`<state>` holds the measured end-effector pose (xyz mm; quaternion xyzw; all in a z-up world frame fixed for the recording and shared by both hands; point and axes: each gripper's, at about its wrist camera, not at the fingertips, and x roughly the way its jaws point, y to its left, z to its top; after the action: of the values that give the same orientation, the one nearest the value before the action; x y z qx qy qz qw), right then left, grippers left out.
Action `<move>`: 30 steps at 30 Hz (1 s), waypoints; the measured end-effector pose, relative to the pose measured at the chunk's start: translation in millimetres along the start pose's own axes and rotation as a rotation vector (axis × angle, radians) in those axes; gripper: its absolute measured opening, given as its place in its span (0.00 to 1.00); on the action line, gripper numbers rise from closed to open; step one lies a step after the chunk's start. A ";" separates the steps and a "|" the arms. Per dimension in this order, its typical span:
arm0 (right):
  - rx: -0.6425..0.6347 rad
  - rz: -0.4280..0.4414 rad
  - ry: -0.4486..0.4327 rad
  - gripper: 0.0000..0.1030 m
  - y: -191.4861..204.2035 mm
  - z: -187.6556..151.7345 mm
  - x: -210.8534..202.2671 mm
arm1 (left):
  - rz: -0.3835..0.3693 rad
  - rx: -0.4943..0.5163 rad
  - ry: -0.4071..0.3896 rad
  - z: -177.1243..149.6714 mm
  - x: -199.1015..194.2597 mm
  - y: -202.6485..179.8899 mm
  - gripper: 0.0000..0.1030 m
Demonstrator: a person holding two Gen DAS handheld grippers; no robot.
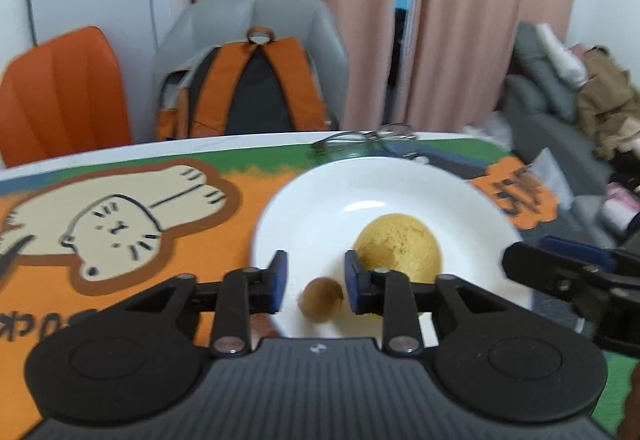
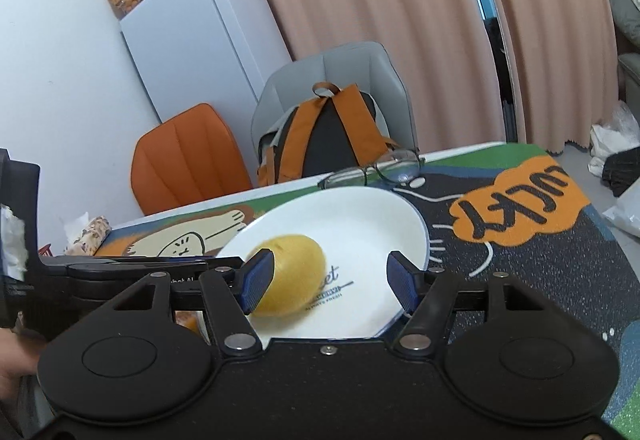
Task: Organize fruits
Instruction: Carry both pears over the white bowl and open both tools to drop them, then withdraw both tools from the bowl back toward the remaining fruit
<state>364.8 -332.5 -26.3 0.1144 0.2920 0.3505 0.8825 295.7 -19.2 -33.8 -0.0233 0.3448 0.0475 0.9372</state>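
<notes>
A white plate (image 1: 320, 207) sits on a cartoon-print mat. A yellow round fruit (image 1: 398, 246) and a small brown fruit (image 1: 322, 298) lie in it. My left gripper (image 1: 316, 280) is open above the plate's near rim, with the small brown fruit just below the gap between its blue pads and not gripped. In the right wrist view the plate (image 2: 372, 215) holds the yellow fruit (image 2: 294, 276). My right gripper (image 2: 328, 280) is open over the plate, its left pad in front of the yellow fruit. The right gripper also shows at the right in the left wrist view (image 1: 560, 272).
A pair of glasses (image 1: 364, 139) lies on the mat behind the plate, also seen in the right wrist view (image 2: 376, 169). A grey chair with an orange backpack (image 1: 248, 87) and an orange chair (image 1: 64, 91) stand past the table's far edge. A wrapped snack (image 2: 90, 234) lies at the left.
</notes>
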 end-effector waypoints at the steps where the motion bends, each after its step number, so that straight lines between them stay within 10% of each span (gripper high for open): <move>1: 0.003 -0.001 -0.001 0.61 -1.1 -0.1 -0.2 | 0.004 -0.002 0.010 0.4 -0.1 1.0 0.33; 7: -0.004 -0.005 -0.006 0.74 -0.4 0.0 -2.9 | -0.007 -0.035 -0.013 0.4 -21.3 12.4 0.60; 30: -0.048 0.040 0.009 0.91 36.9 -6.5 -26.1 | 0.015 -0.231 -0.043 -41.8 -97.9 68.1 0.80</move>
<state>325.3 -323.5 -5.1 0.0972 0.2851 0.3756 0.8765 187.4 38.2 -2.9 -0.1274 0.3171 0.0943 0.9351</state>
